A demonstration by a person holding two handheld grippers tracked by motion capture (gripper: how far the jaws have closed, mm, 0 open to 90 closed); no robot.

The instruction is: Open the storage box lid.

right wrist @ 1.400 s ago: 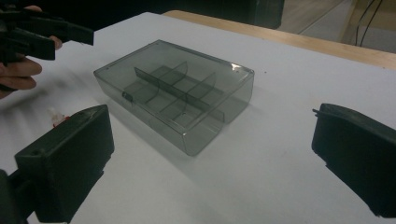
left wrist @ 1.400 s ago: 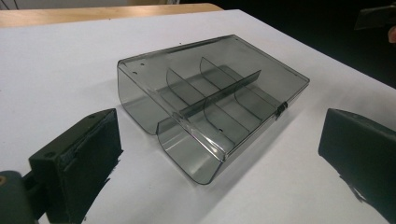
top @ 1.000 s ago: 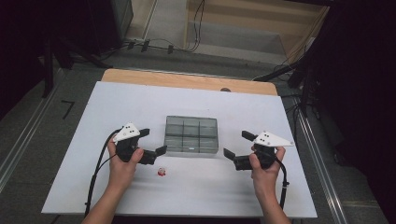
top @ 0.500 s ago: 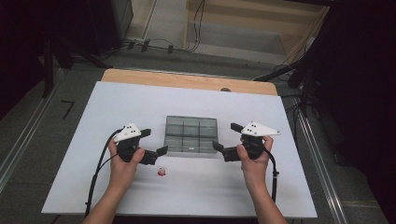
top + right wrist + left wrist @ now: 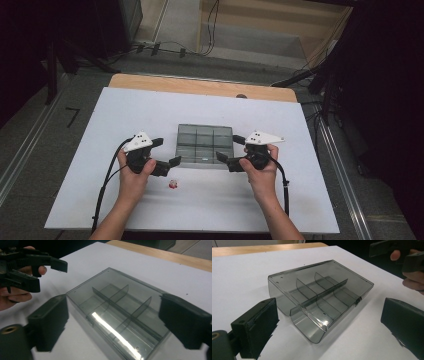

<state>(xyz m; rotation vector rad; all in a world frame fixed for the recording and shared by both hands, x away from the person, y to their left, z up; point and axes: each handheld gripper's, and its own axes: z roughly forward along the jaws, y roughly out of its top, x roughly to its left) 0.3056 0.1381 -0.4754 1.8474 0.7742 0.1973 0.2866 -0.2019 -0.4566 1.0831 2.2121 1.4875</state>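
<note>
box (image 5: pixel 204 144): clear, compartmented, flat mid-desk (image 5: pixel 125 115), long axis front-to-back | left gripper (image 5: pixel 167 152): my fingers spread, beside box's left wall | right gripper (image 5: pixel 230 152): fingers just closing, spread, astride its right end, no contact

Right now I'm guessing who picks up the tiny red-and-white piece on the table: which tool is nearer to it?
Left. The left tool sits just above the small red-and-white piece; the right tool is farther, off to its right by the box.

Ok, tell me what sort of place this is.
Probably a lab or a recording workspace, not a home: a bare white table on a grey floor, loose cables behind it, dark surroundings, and just a clear compartment box laid out.
</note>
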